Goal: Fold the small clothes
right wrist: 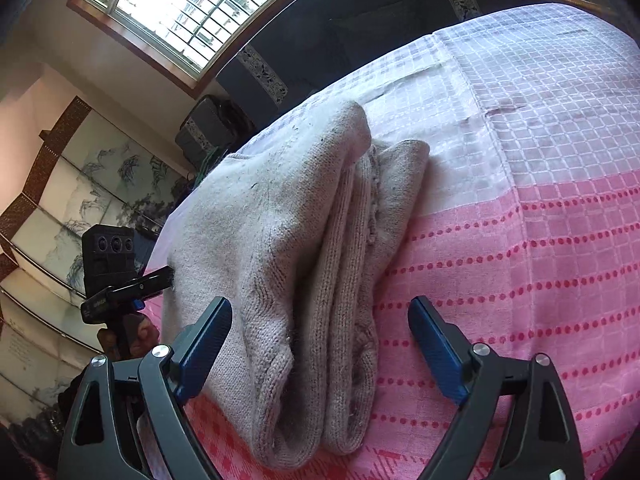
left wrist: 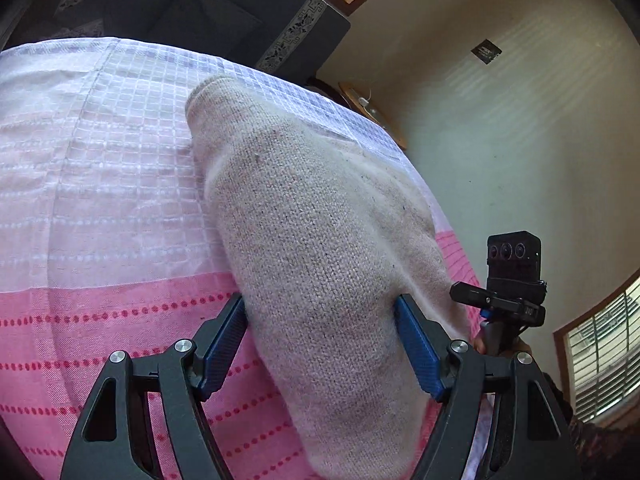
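A beige knitted garment (left wrist: 312,220) lies folded into a thick bundle on a pink and white cloth (left wrist: 100,184). My left gripper (left wrist: 322,316) is open, its blue pads on either side of the bundle's near end. In the right wrist view the same garment (right wrist: 288,248) shows several stacked folds. My right gripper (right wrist: 320,328) is open with its jaws straddling the folded edge, not pinching it. The right gripper also shows in the left wrist view (left wrist: 500,300), and the left one in the right wrist view (right wrist: 120,280).
The pink and white cloth (right wrist: 540,208) covers the whole work surface. A dark cabinet (left wrist: 240,12) stands behind it. A painted folding screen (right wrist: 60,208) is at the left. Windows (right wrist: 192,4) are above and a beige wall (left wrist: 500,140) at the right.
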A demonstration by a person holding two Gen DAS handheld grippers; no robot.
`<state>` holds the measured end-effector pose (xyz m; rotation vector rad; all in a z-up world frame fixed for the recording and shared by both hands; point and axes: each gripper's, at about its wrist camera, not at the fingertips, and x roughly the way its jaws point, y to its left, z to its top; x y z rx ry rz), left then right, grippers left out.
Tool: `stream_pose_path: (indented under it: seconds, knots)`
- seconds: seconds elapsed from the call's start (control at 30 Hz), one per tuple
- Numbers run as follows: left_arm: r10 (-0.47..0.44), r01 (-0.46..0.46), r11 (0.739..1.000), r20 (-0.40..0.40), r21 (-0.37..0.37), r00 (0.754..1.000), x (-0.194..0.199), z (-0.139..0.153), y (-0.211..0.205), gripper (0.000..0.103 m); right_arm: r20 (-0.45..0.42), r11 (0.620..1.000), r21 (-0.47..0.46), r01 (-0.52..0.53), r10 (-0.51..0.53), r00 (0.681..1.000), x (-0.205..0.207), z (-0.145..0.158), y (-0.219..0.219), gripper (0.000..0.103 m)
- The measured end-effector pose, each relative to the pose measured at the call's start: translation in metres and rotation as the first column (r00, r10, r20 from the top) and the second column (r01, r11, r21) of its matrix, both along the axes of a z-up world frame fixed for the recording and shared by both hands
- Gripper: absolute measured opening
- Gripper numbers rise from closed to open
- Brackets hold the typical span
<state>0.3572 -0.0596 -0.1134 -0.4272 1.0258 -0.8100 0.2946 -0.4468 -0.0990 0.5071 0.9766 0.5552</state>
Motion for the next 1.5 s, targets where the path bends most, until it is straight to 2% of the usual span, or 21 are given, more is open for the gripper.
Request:
stream_pose_path:
  seconds: [0.17,0.33,0.53,0.63,0.8,0.87,0.9,0.93,0.97,1.0,1.03,1.07,1.1,1.17,1.2,1.37,1.43,1.5]
  knots:
    - [-0.031,0.026,0.996,-0.056,-0.084,0.998,0.011,-0.009,-0.001,0.074,-0.02,0.994,0.056,-0.097,0.098,0.995,0.014,-0.003,0.01,0.089]
    - [-0.048,0.041,0.994,-0.077,-0.101,0.996,0.013,-0.01,-0.009,0.074,-0.016,0.987,0.09,-0.135,0.137,0.99,0.029,-0.004,0.021,0.09]
    - [-0.033,0.028,0.997,-0.08,-0.068,0.996,0.017,-0.009,-0.016,0.076,0.008,0.985,0.036,-0.171,0.171,0.985,0.03,-0.002,0.036,0.093]
    - [-0.033,0.03,0.999,-0.074,-0.033,0.997,0.015,-0.007,-0.026,0.076,0.003,0.982,0.065,-0.177,0.177,0.984,0.029,-0.005,0.027,0.092]
    - [-0.015,0.013,1.0,-0.067,-0.027,0.998,0.011,-0.002,-0.039,0.09,0.009,0.982,0.057,-0.182,0.182,0.983,0.034,-0.005,0.031,0.093]
    - [-0.007,0.006,1.0,-0.049,-0.018,0.999,0.009,-0.001,-0.045,0.091,0.016,0.983,0.054,-0.175,0.175,0.985,0.034,-0.005,0.032,0.093]
    - [0.0,-0.001,1.0,-0.037,-0.011,0.999,0.007,-0.001,-0.048,0.091,0.023,0.984,0.048,-0.17,0.169,0.985,0.032,-0.006,0.033,0.092]
    - [0.013,-0.013,1.0,-0.027,0.003,1.0,0.006,0.0,-0.05,0.09,0.028,0.986,0.035,-0.164,0.163,0.986,0.031,-0.006,0.034,0.086]
    - [0.034,-0.034,0.999,-0.016,0.035,0.999,0.004,0.0,-0.052,0.079,0.029,0.988,0.009,-0.152,0.152,0.988,0.03,-0.005,0.034,0.078]
    - [0.05,-0.05,0.996,-0.004,0.073,0.999,0.003,0.001,-0.054,0.069,0.022,0.99,-0.026,-0.135,0.136,0.99,0.03,-0.006,0.034,0.056]
    - [0.055,-0.054,0.995,-0.003,0.083,0.999,0.002,0.001,-0.055,0.068,0.011,0.992,-0.035,-0.119,0.12,0.993,0.031,-0.007,0.03,0.047]
    - [0.059,-0.058,0.995,-0.009,0.081,0.998,0.002,0.0,-0.055,0.067,-0.002,0.994,-0.002,-0.113,0.113,0.994,0.033,-0.009,0.026,0.046]
    - [0.062,-0.06,0.995,-0.013,0.085,0.998,0.001,0.001,-0.056,0.067,-0.01,0.994,0.019,-0.108,0.108,0.994,0.034,-0.011,0.021,0.046]
    - [0.059,-0.06,0.991,0.008,0.119,0.998,-0.003,0.003,-0.061,0.067,-0.002,0.997,0.008,-0.075,0.075,0.997,0.029,-0.008,0.014,0.055]
    - [0.058,-0.061,0.989,0.027,0.131,0.998,-0.004,0.004,-0.06,0.068,0.007,0.999,0.008,-0.045,0.045,0.999,0.025,-0.006,0.009,0.066]
    - [0.122,-0.127,0.99,0.077,0.057,0.989,-0.014,-0.003,-0.057,0.072,0.081,0.996,0.075,0.047,-0.053,0.995,0.02,0.017,-0.019,0.067]
    - [0.14,-0.148,0.987,0.111,0.061,0.984,-0.021,-0.005,-0.058,0.072,0.081,0.994,0.108,0.034,-0.043,0.996,0.026,0.022,-0.021,0.067]
    - [0.147,-0.16,0.983,0.14,0.088,0.979,-0.024,-0.003,-0.061,0.074,0.075,0.995,0.102,0.012,-0.02,0.997,0.034,0.022,-0.016,0.067]
